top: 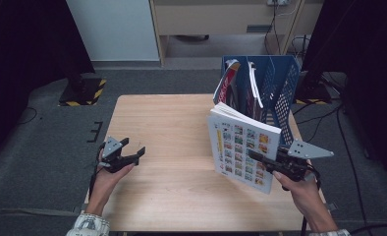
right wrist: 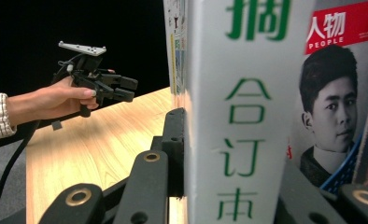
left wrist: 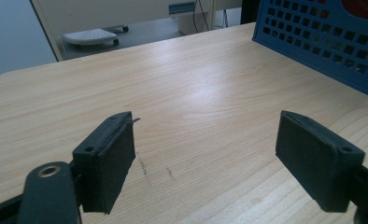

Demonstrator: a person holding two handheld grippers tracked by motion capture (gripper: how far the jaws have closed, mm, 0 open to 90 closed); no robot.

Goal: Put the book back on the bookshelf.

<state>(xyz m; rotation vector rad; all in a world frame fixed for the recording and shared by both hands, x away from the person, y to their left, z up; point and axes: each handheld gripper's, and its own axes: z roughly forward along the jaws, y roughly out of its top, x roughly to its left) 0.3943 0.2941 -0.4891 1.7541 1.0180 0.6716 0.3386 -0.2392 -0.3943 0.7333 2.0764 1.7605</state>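
Note:
A thick white bound book point(top: 240, 147) with a grid of colourful pictures on its cover is held upright above the table's right side. My right gripper point(top: 261, 160) is shut on its lower edge; in the right gripper view the jaws point(right wrist: 233, 140) clamp the spine point(right wrist: 243, 116), which bears green characters. Just behind the book stands a blue perforated file rack point(top: 280, 88) holding magazines point(top: 228, 81), one with a portrait cover point(right wrist: 336, 93). My left gripper point(top: 132, 155) hovers open over the table's left side, nothing between its pads point(left wrist: 205, 135). The right gripper view also shows it point(right wrist: 121, 88).
The wooden table point(top: 167, 123) has bare room across its middle and left. The rack's blue wall point(left wrist: 331, 42) stands at the table's far right. Beyond the table are a grey floor with cables point(top: 324, 113), a yellow-black stand base point(top: 83, 91) and a wooden cabinet point(top: 216, 19).

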